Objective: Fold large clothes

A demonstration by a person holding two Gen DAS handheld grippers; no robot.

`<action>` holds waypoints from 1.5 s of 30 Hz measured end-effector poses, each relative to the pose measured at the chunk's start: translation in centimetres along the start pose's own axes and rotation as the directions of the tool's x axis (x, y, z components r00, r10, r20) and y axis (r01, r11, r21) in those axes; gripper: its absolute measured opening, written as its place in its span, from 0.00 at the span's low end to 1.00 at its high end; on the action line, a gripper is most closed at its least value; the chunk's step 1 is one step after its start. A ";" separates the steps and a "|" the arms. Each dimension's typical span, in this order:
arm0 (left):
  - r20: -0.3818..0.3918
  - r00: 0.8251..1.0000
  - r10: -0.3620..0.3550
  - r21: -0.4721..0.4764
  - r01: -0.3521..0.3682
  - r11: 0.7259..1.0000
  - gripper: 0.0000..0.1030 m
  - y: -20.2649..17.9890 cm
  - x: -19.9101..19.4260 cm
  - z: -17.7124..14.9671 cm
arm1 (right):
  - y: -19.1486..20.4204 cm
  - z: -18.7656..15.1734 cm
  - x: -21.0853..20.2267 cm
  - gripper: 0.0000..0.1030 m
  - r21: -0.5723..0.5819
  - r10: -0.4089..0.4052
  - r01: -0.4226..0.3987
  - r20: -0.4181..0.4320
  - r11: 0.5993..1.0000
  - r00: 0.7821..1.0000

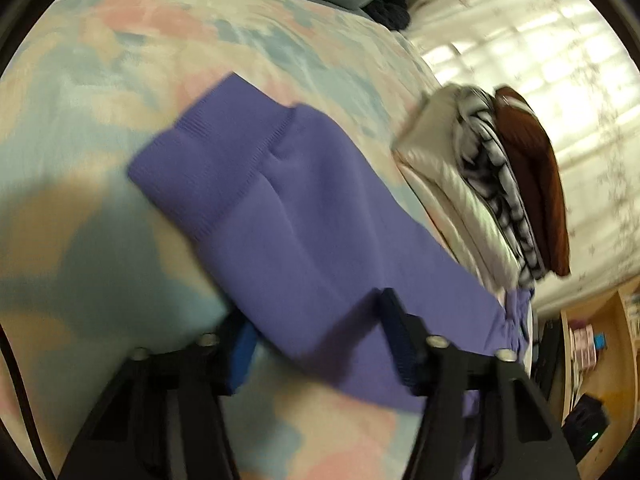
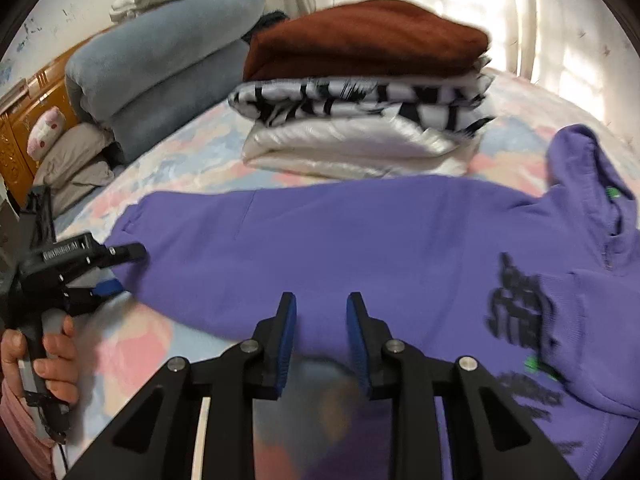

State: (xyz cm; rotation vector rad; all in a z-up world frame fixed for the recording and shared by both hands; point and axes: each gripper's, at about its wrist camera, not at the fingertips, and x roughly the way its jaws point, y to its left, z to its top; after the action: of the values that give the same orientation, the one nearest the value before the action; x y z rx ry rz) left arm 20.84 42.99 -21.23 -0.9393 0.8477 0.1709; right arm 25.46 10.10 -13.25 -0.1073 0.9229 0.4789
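Blue-padded right gripper (image 2: 322,304) sits nearest, its jaws narrowed with the near edge of the purple hoodie (image 2: 360,240) in the gap, pads not visibly pressing; left gripper (image 1: 316,320) straddles the hem end, jaws half apart, one finger (image 1: 394,332) over the cloth and one beneath, not visibly clamped; a hand (image 2: 44,360) holds its handle; hoodie lies flat across the floral bedspread (image 2: 132,340); beyond it stands a stack of folded clothes (image 2: 360,92), then a grey blanket (image 2: 160,76).
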 end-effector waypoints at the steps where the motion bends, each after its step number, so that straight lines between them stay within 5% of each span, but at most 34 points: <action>1: 0.010 1.000 0.006 -0.018 -0.006 1.000 0.33 0.3 0.2 0.3 | 0.0 0.0 0.7 0.25 0.004 0.005 -0.005 -0.018 1.000 1.000; 2: 0.018 1.000 0.008 -0.040 -0.007 0.999 0.22 0.8 0.3 0.7 | 0.0 -0.2 1.5 0.25 0.012 0.010 -0.009 -0.038 1.000 0.999; 6: 0.029 1.000 -0.003 -0.066 0.004 0.998 0.11 1.2 0.4 1.1 | 0.2 -1.2 3.3 0.25 0.008 0.006 -0.005 -0.085 1.000 0.996; 11: 0.100 0.985 0.139 0.085 -0.147 0.985 0.07 -3.8 -1.6 0.9 | -0.2 -0.8 2.3 0.25 0.026 0.042 -0.040 -0.099 0.999 0.994; 17: 0.180 0.982 0.053 0.307 -0.108 0.946 0.07 -13.5 -7.2 -1.3 | -3.0 -2.3 -2.6 0.25 0.153 0.098 -0.087 -0.069 0.984 0.993; 23: 0.119 0.991 -0.065 0.534 -0.008 0.846 0.07 -25.1 -10.1 -7.7 | -9.0 -6.4 -8.0 0.25 0.300 0.073 -0.054 -0.052 0.952 0.996; 31: -0.053 0.997 -0.064 0.718 0.082 0.692 0.07 -35.7 -6.2 -19.5 | -18.3 -10.6 -15.3 0.25 0.438 -0.045 0.025 0.035 0.899 0.998; 38: -0.193 0.980 0.048 0.740 0.113 0.663 0.07 -36.2 2.7 -29.0 | -23.1 -13.4 -17.8 0.25 0.509 -0.123 0.085 0.042 0.857 0.991; 42: -0.232 0.966 0.115 0.740 0.098 0.666 0.25 -34.3 5.7 -31.7 | -25.0 -15.0 -17.9 0.25 0.544 -0.130 0.099 0.019 0.834 0.991; 44: -0.259 0.960 0.108 0.725 0.120 0.678 0.57 -33.7 6.0 -32.0 | -25.4 -15.4 -17.9 0.25 0.551 -0.127 0.096 0.018 0.829 0.992; 45: -0.272 0.958 0.089 0.708 0.137 0.692 0.63 -33.4 5.6 -31.9 | -25.5 -15.5 -17.9 0.25 0.552 -0.124 0.092 0.021 0.828 0.992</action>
State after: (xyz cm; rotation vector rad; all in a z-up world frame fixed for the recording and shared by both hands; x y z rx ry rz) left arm 22.42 -2.86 -13.44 -0.2115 1.0561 -0.3305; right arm 16.16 -23.34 -11.45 0.3801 0.9619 0.0932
